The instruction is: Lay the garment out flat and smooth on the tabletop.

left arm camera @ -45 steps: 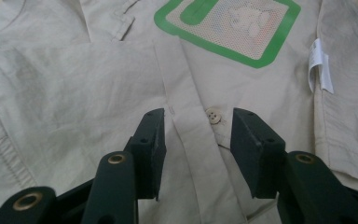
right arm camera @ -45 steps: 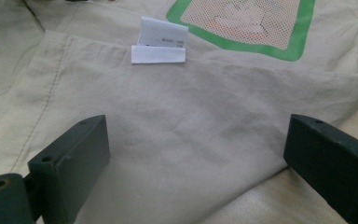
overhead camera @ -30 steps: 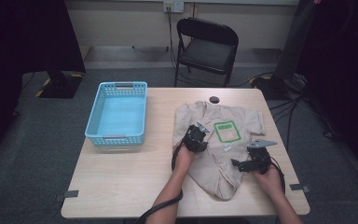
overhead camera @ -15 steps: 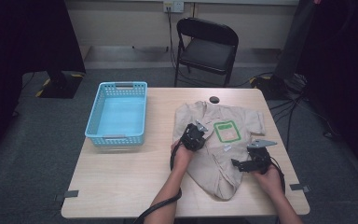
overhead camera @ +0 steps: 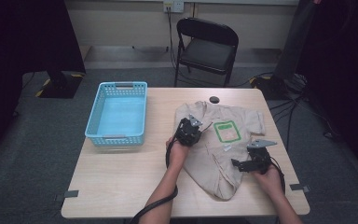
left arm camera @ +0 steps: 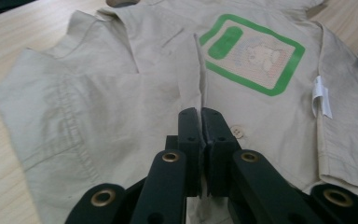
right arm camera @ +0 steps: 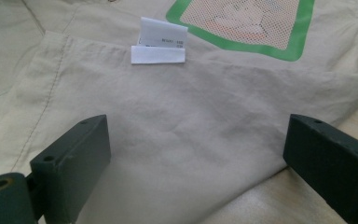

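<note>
Your left gripper (overhead camera: 189, 131) sits near the middle of the high view, on the left half of the beige shirt (overhead camera: 219, 154), with its jaws pressed together. In the left gripper view (left arm camera: 200, 114) those jaws meet at lower centre and pinch a raised ridge of the shirt's front edge, just left of a small button (left arm camera: 236, 132). They have just been closing, with that fold of cloth between them.

Left of your hand in the high view, the light blue basket (overhead camera: 117, 139) stands on the wooden table (overhead camera: 116, 182), well apart from the shirt. The shirt lies spread over the table's right half, collar toward the far edge, with its green-framed print (overhead camera: 227, 131) right of your left gripper. A white label (left arm camera: 320, 96) shows at the right of the left gripper view, beside that print.

Your right gripper (overhead camera: 242, 164) rests at the lower right of the shirt in the high view. In the right gripper view (right arm camera: 198, 154) its jaws stand wide apart at the bottom corners, with flat cloth between them and nothing clamped; the label (right arm camera: 159, 45) lies above, at upper centre.

A black folding chair (overhead camera: 207, 49) stands beyond the table at the top of the high view.
</note>
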